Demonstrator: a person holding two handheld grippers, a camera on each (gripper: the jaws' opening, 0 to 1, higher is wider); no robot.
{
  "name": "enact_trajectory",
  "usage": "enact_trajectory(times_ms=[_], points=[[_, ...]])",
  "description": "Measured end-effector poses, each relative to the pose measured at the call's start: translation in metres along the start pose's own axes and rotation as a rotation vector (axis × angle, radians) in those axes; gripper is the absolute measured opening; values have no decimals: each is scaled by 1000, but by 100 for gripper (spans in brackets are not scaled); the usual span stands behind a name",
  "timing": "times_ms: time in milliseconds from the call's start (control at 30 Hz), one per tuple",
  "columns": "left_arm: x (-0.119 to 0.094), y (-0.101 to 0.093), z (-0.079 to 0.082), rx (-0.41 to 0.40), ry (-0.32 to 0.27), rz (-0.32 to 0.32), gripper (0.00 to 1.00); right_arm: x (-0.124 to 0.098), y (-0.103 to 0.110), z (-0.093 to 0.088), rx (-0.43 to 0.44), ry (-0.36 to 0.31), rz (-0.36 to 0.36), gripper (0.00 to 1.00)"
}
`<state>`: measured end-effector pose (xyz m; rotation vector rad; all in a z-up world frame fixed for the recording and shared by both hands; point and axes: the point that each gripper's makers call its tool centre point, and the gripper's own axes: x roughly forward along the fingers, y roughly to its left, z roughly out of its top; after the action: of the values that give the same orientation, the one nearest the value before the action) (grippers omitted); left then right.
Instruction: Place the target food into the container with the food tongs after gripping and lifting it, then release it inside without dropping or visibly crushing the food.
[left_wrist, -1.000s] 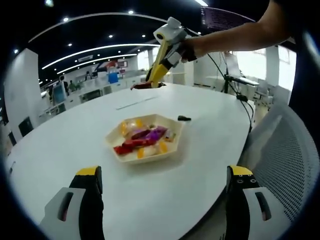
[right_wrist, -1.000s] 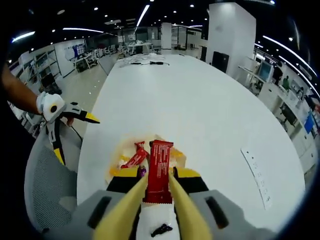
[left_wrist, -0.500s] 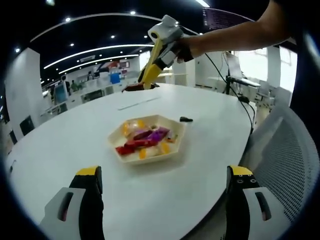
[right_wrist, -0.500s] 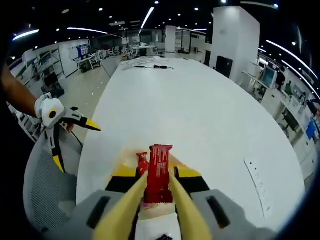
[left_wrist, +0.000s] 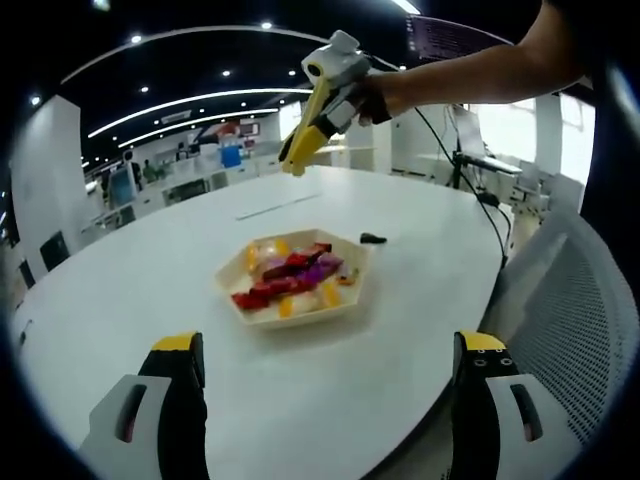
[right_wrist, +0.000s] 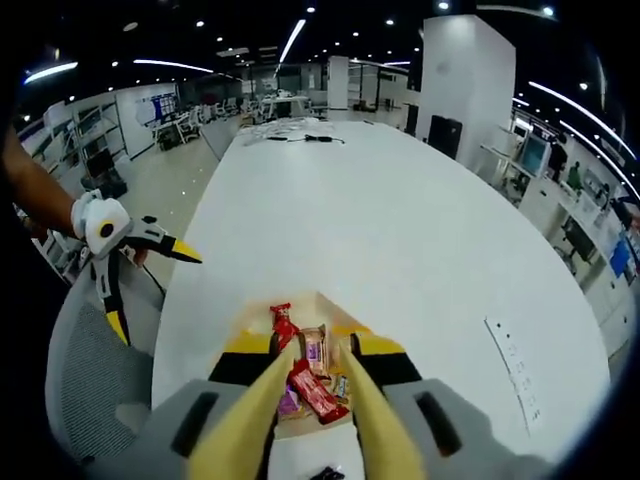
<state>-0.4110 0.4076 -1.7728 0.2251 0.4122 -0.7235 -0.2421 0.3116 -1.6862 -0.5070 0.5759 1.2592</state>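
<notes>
Lying flat in the beige hexagonal tray (right_wrist: 322, 305), the red snack bar (right_wrist: 317, 392) points diagonally; right hand-held gripper (right_wrist: 312, 372) released, tongs empty.

The right gripper's (right_wrist: 310, 385) own jaws hid much of the tray (right_wrist: 322, 302); the small black object (left_wrist: 371, 238) near the table's edge was too small to identify.

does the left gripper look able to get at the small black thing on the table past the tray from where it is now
Probably yes. The left gripper has its jaws wide apart, holding nothing. Bare white table lies ahead, but the cream hexagonal tray of wrapped snacks sits between it and the small black object, so it would have to go round or over.
</notes>
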Motion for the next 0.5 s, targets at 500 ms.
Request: enact_trajectory(times_ms=[500], points=[[0,0,1,-2,3,1,99,-12,-2,6,-16,-28,-30,29]])
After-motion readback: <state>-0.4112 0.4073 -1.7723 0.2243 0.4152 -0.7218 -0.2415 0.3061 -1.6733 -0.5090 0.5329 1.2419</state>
